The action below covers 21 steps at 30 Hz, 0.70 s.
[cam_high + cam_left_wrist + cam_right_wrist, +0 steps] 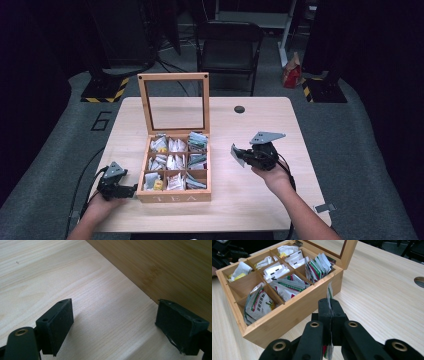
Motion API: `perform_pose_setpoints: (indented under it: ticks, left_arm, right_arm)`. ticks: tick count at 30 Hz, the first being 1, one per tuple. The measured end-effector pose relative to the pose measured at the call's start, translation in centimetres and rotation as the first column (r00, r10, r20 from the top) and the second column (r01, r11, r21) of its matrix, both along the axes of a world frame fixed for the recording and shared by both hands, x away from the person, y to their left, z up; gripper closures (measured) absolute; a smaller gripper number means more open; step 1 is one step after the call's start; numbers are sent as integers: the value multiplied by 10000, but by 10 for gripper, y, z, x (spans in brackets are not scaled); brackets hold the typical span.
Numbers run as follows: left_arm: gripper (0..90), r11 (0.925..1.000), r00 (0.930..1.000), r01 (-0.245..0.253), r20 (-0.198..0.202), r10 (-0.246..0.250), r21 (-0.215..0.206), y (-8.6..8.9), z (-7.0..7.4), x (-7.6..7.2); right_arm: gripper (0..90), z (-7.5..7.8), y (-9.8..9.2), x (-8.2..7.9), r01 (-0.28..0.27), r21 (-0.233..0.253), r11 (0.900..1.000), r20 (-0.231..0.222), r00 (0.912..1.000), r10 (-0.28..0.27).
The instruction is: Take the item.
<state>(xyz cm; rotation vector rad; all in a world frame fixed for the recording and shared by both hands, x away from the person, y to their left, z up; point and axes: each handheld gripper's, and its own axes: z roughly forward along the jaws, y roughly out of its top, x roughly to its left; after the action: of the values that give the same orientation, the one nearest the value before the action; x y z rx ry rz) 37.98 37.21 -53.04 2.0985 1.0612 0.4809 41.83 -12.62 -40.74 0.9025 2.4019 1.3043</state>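
The wooden tea box sits on the desk with its glass-paned lid standing upright at the back. Its nine compartments hold packets of tea. To the right of the box, well clear of its side wall, the right gripper hangs above the desk with its jaws clamped on a tea sachet, held edge-on so the thin packet sticks up between them; its print looks green and white, though I can't read it. At the box's front left corner the left gripper rests low on the desk, jaws wide apart, with one jaw just beside the box's wall.
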Motion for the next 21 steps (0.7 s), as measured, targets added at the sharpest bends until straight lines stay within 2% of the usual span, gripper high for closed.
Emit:
perform_pose_setpoints:
  ticks: [21]
  left_arm:
    - [141,10000,10000,3,7,-3,20,0,0,0]
  right_arm:
    - [894,-32,-10,-2,419,-105,9991,-196,9989,-421]
